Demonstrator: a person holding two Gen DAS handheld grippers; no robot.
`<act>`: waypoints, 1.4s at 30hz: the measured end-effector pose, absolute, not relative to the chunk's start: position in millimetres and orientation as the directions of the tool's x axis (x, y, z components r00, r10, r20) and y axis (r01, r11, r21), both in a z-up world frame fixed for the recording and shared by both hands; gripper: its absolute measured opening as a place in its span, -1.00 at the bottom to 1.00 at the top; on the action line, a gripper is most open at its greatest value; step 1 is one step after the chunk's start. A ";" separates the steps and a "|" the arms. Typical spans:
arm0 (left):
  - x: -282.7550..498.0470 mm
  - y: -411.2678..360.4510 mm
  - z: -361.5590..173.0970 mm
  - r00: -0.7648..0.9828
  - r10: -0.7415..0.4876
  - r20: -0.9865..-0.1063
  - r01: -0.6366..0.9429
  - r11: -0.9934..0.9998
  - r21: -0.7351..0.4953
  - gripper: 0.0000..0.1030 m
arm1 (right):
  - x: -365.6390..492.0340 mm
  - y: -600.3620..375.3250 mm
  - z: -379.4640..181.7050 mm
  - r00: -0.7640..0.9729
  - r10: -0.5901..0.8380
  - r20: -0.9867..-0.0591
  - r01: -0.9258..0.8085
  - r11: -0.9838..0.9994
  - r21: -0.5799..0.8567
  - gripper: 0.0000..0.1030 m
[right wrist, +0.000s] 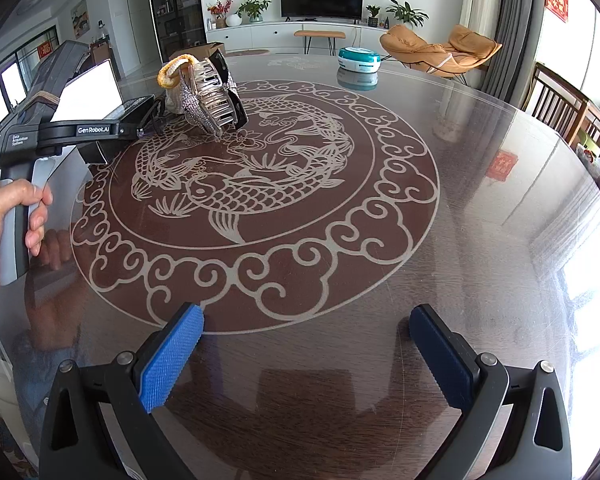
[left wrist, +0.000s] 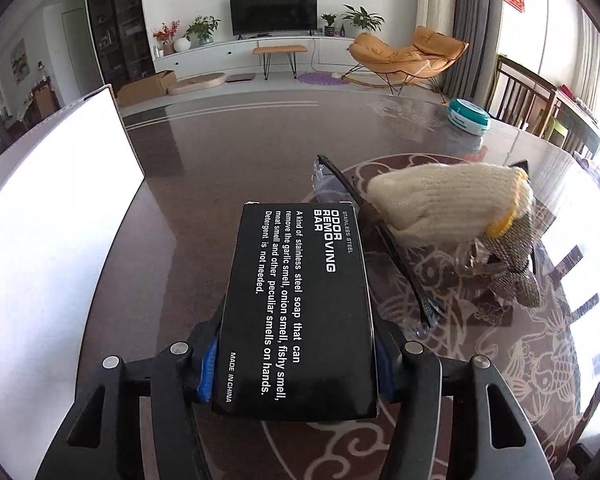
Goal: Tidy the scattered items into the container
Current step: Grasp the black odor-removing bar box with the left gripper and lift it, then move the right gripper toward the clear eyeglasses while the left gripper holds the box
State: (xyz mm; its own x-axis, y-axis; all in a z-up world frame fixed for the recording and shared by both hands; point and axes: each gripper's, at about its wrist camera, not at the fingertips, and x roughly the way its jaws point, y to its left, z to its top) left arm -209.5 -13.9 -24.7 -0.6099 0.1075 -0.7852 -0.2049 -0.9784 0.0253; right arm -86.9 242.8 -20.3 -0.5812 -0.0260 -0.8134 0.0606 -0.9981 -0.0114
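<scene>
My left gripper is shut on a black "Odor Removing Bar" box and holds it above the table. The white container stands just to its left. To the right lie a cream knitted glove, a black strip in clear wrap and a rhinestone hair claw. In the right wrist view the left gripper holds the box at far left, next to the container, glove and hair claw. My right gripper is open and empty over the near table.
A teal and white round tub sits at the far side of the glass-topped table with a fish pattern. Wooden chairs stand at the right edge. A hand grips the left gripper's handle.
</scene>
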 end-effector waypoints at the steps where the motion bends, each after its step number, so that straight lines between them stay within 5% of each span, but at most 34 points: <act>1: -200.4 -4.7 -23.6 -0.608 0.122 -0.785 -0.239 -0.970 0.034 0.14 | -86.9 242.8 -20.3 -0.581 -0.026 -0.813 0.061 -0.998 -0.011 1.00; 7: -149.3 33.9 -16.7 -0.593 0.192 -0.782 -0.374 -0.926 0.056 0.13 | -86.9 242.7 -20.4 -0.581 -0.026 -0.813 0.061 -0.998 -0.011 1.00; 20: -90.5 -49.1 -18.9 -0.618 0.096 -0.780 -0.093 -0.994 -0.049 0.14 | -86.6 242.7 -20.6 -0.581 -0.026 -0.813 0.061 -0.998 -0.011 1.00; 24: -96.9 -36.4 -25.0 -0.587 0.053 -0.808 -0.113 -0.993 0.017 0.79 | -86.6 242.7 -20.7 -0.581 -0.026 -0.813 0.061 -0.998 -0.011 1.00; 28: -102.5 -41.0 -28.4 -0.567 0.051 -0.822 -0.095 -0.995 0.004 1.00 | -86.7 242.8 -20.7 -0.581 -0.026 -0.813 0.061 -0.998 -0.011 1.00; 42: -105.2 -39.7 -31.8 -0.562 0.056 -0.825 -0.104 -0.995 0.004 1.00 | -87.2 242.7 -21.1 -0.581 -0.026 -0.813 0.061 -0.998 -0.011 1.00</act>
State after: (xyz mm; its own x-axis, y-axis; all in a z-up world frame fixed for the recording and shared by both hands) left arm -105.2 -39.7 -31.8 -0.5621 0.0558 -0.8252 -0.1041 -0.9946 0.0037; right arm -87.2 242.7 -21.1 -0.5814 -0.0262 -0.8132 0.0609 -0.9981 -0.0114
